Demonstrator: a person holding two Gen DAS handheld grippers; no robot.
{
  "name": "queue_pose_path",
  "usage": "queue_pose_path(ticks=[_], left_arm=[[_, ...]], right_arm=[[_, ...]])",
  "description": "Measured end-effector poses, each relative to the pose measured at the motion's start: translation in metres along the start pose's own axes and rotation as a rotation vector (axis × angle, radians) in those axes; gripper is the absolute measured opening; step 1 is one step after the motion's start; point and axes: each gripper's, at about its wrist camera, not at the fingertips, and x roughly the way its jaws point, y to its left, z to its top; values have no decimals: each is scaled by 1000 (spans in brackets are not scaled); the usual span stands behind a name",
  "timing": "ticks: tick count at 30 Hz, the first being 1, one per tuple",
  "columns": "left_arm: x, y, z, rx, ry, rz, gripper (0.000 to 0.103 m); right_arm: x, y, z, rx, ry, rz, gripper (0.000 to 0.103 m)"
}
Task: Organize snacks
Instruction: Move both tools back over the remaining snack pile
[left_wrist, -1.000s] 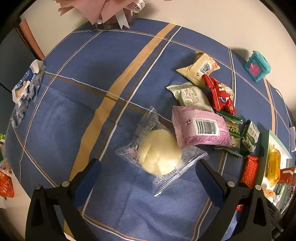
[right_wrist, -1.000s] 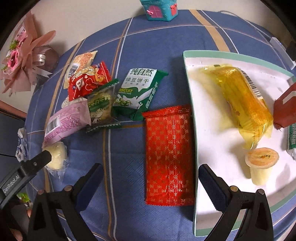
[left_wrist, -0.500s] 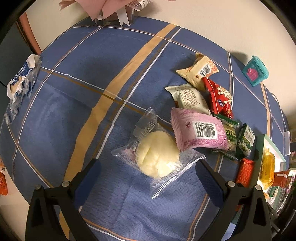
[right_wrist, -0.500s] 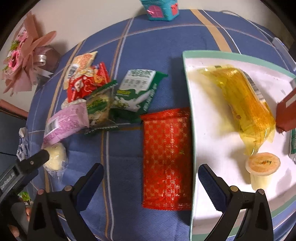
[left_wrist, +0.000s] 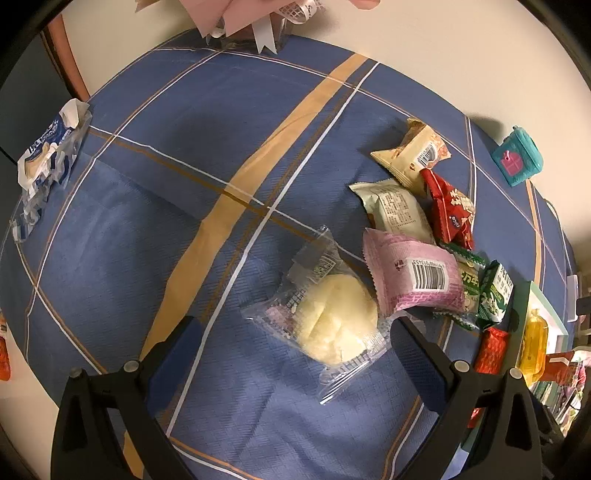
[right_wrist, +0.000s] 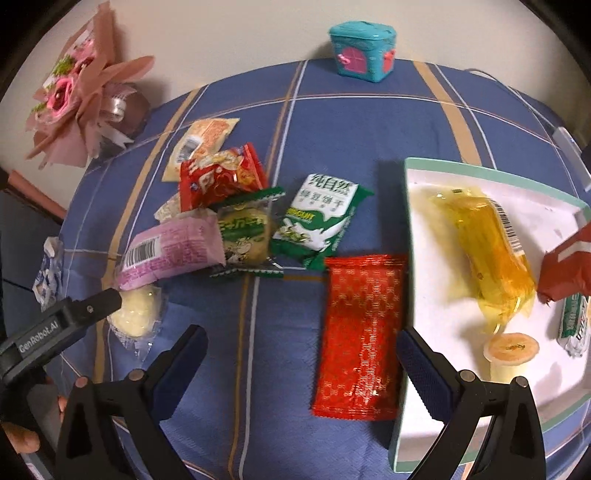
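My left gripper (left_wrist: 293, 332) is open, its fingers on either side of a pale bun in a clear wrapper (left_wrist: 334, 323) on the blue tablecloth. A pink packet (left_wrist: 413, 278) lies against the bun, with more packets behind it. My right gripper (right_wrist: 301, 345) is open above a red patterned packet (right_wrist: 360, 332) beside the white tray (right_wrist: 410, 424). The tray holds a yellow wrapped snack (right_wrist: 484, 247), a jelly cup (right_wrist: 511, 349) and a red-brown packet (right_wrist: 567, 264). The green biscuit packet (right_wrist: 319, 219), the bun (right_wrist: 135, 317) and the left gripper's finger (right_wrist: 62, 321) show in the right wrist view.
A teal toy house (right_wrist: 362, 50) stands at the table's far edge and a pink bouquet (right_wrist: 81, 99) at the back left. A blue-white wrapper (left_wrist: 48, 158) lies near the left edge. A person's hand (right_wrist: 22, 435) holds the left gripper.
The left gripper has moved forward, so the bun now lies between its fingers. The right gripper has drawn back and up a little; the red packet and tray sit further from its fingers.
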Motion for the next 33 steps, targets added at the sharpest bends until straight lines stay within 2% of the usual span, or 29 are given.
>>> queue_pose_path(ticks=[6, 11, 21, 28, 33], left_arm=[[-3, 6, 3, -4, -10, 1, 102], [-5, 8, 4, -8, -10, 1, 102], [-6, 8, 4, -9, -11, 0, 102], [-6, 9, 4, -12, -16, 1, 102], [-8, 14, 5, -21, -22, 1, 102]], right_arm=[[24, 6, -5, 1, 49, -82, 103], [31, 15, -7, -10, 37, -135, 103], [35, 12, -6, -9, 40, -160, 103], [47, 30, -12, -76, 59, -237, 103], [55, 40, -11, -69, 48, -267, 103]])
